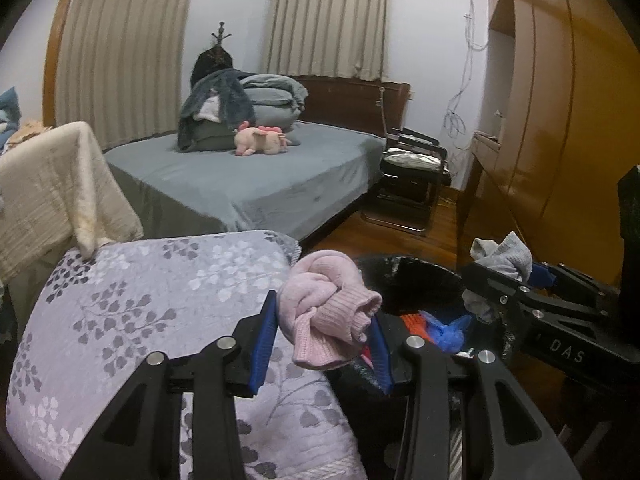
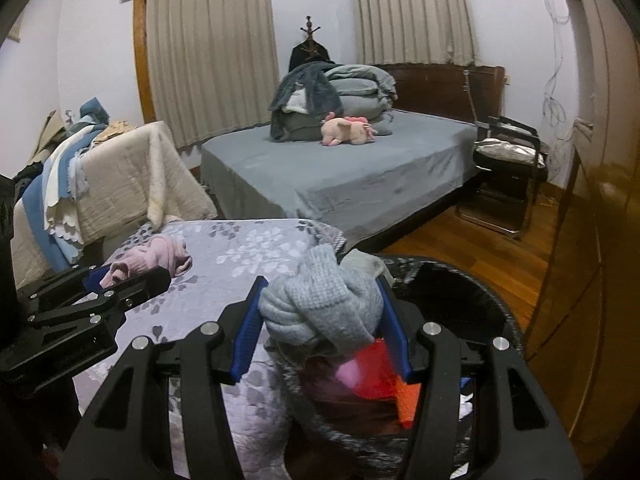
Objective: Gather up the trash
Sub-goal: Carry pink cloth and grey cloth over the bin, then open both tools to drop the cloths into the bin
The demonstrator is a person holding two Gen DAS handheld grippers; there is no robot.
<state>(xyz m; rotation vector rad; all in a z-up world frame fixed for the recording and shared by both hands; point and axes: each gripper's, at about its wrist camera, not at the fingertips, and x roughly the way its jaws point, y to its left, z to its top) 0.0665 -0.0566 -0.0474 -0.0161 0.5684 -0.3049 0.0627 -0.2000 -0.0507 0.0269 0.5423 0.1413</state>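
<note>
My left gripper [image 1: 324, 324] is shut on a knotted pink sock [image 1: 328, 312], held at the edge of a black-lined trash bin [image 1: 416, 276]. My right gripper [image 2: 320, 316] is shut on a knotted grey sock [image 2: 324, 300], held over the near left rim of the same bin [image 2: 472, 284]. The bin holds red and blue scraps [image 1: 436, 328], also seen in the right wrist view [image 2: 376, 372]. In the left wrist view the right gripper [image 1: 520, 280] with the grey sock [image 1: 500, 256] is at the right. In the right wrist view the left gripper [image 2: 116, 276] with the pink sock [image 2: 156, 260] is at the left.
A lilac leaf-patterned cover [image 1: 140, 308] lies left of the bin. A grey bed [image 1: 256, 176] with a pink plush toy [image 1: 262, 140] and folded bedding stands behind. A black chair [image 1: 416, 172] and wooden wardrobe [image 1: 560, 100] are at the right. A cream throw [image 1: 48, 188] is at the left.
</note>
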